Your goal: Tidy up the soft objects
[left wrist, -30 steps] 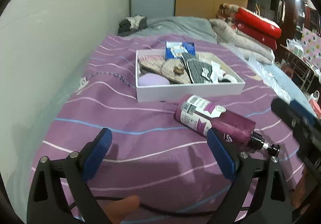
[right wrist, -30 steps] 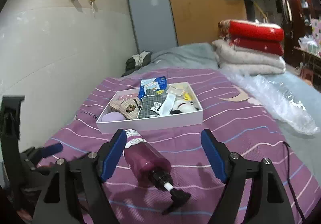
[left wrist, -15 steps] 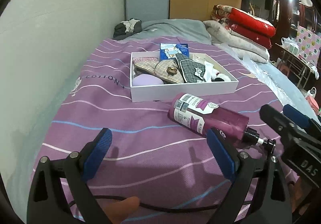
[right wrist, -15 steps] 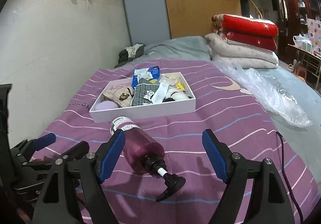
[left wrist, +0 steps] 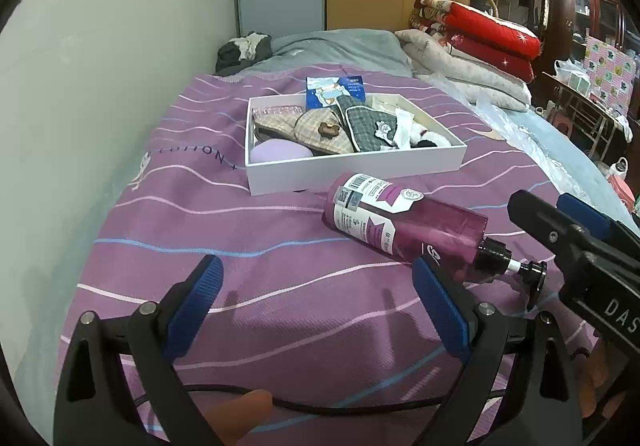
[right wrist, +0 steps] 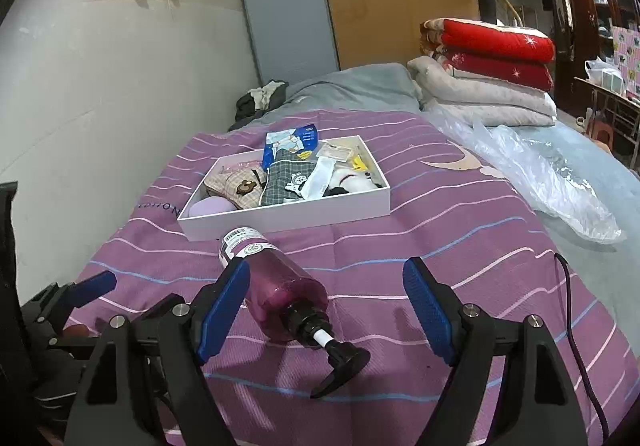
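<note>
Right wrist: white box (right wrist: 288,220) holds folded cloths (right wrist: 286,180), packets

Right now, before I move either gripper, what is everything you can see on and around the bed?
pump bottle: one, magenta, lying on the bedspread in front of the box
white box: one, open, mid-bed, holding the soft items
plaid pouches: two, beige and grey, in the box
lilac pad: one, box's near left corner
blue packet: one, at the box's far edge
purple bedspread: one, striped
folded quilts: stack, red over grey, far right
plastic sheet: one, clear, right of the bedspread
left hand-held gripper: open, empty
right hand-held gripper: open, over the bottle's pump end
</note>
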Demonstrator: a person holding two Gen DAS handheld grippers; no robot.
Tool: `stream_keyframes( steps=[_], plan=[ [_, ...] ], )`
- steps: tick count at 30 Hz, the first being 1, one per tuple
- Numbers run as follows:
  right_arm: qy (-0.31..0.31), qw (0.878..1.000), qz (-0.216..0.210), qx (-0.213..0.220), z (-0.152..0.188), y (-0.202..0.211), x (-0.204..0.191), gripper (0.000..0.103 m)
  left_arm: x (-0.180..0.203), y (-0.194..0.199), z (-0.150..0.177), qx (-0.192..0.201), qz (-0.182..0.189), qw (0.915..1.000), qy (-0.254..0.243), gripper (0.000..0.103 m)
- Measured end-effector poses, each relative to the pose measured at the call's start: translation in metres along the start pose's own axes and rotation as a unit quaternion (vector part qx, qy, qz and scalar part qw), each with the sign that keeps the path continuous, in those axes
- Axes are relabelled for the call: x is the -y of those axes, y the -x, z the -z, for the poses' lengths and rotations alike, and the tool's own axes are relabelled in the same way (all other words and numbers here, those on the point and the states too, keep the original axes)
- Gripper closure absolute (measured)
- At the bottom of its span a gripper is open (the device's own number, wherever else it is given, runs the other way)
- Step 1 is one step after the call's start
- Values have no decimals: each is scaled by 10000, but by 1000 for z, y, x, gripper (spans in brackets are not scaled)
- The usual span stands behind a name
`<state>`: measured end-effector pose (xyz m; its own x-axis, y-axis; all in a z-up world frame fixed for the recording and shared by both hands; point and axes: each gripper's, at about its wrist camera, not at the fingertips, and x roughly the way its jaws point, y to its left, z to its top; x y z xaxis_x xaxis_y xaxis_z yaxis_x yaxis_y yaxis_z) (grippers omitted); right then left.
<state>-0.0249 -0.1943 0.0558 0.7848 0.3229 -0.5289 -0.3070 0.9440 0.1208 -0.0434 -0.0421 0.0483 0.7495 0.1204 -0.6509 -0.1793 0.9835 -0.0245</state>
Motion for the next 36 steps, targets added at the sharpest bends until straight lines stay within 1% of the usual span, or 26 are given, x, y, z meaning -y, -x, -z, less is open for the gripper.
stream_keyframes(
  steps=[4,8,11,16,20,22,26,28,36],
  plan=[
    [-18,10000,-41,-83,0,-3,0,23,-1,-1,0,-14,55,10000,21,8],
    [38,9999,-26,-102,-1,-3,-2,24,3,2,0,51,50,10000,-60,8],
    [85,9999,-50,-69,0,-2,-5,24,4,3,0,78,43,9999,-81,8],
    [93,9999,-114,-8,0,1,-5,23,0,5,-1,129,75,9999,20,8],
    [94,9998,-149,129,1,6,-4,24,-3,7,0,148,99,9998,105,8],
    [112,9997,-149,139,1,7,-5,23,-4,6,0,126,93,9998,134,8],
    [101,9997,-234,-14,3,2,-4,22,-5,4,0,88,49,9998,149,8],
    [76,9998,-207,-20,4,2,-3,20,-4,5,1,98,11,9999,139,8],
    [191,9997,-170,24,4,3,-6,20,-5,8,1,171,-99,9998,92,8]
  ],
)
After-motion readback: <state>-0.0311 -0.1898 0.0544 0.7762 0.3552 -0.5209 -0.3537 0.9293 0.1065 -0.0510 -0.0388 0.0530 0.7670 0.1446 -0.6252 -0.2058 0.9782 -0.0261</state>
